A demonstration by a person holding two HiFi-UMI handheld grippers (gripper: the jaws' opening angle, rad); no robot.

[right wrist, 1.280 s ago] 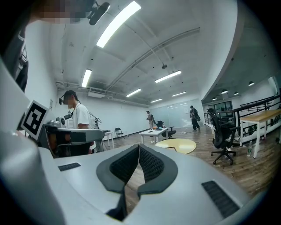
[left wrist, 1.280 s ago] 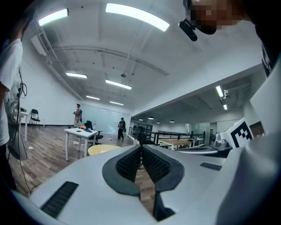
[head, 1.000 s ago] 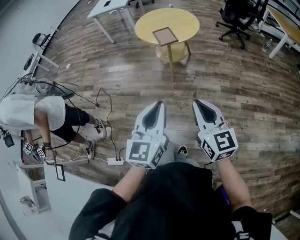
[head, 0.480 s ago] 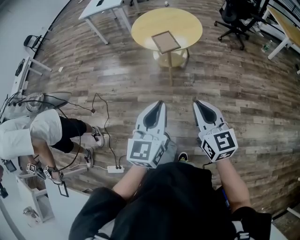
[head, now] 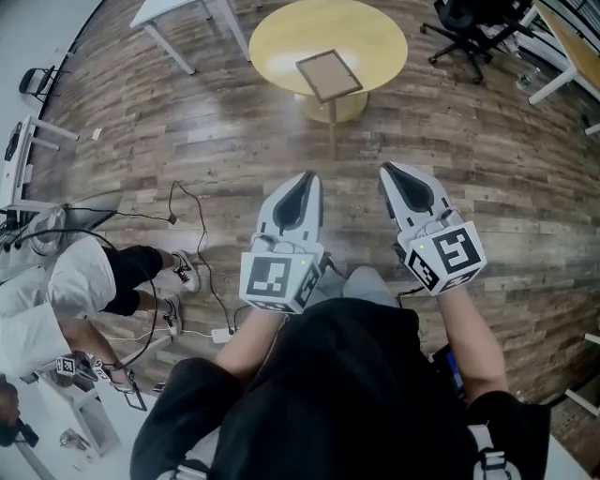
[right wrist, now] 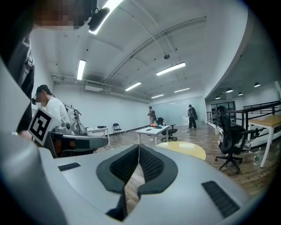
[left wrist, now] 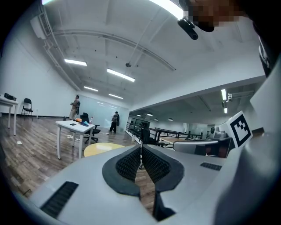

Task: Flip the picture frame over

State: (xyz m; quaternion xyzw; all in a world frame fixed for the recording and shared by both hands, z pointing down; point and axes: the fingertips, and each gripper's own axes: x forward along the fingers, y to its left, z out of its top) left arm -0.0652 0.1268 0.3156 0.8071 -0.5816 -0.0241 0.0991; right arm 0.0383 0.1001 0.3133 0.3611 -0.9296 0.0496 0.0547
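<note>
Jaws together on your left gripper (head: 306,183) and right gripper (head: 394,176), both empty; one picture frame (head: 329,75) on one table (head: 281,37), top centre.

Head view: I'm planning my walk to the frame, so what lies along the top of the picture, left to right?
White table → round yellow table bearing the picture frame → black office chair.

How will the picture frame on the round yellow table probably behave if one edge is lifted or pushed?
The picture frame looks flat and rigid, so it should probably lift as one piece. It lies flat on the smooth round table, so a push may slide it. Rolling seems unlikely.
</note>
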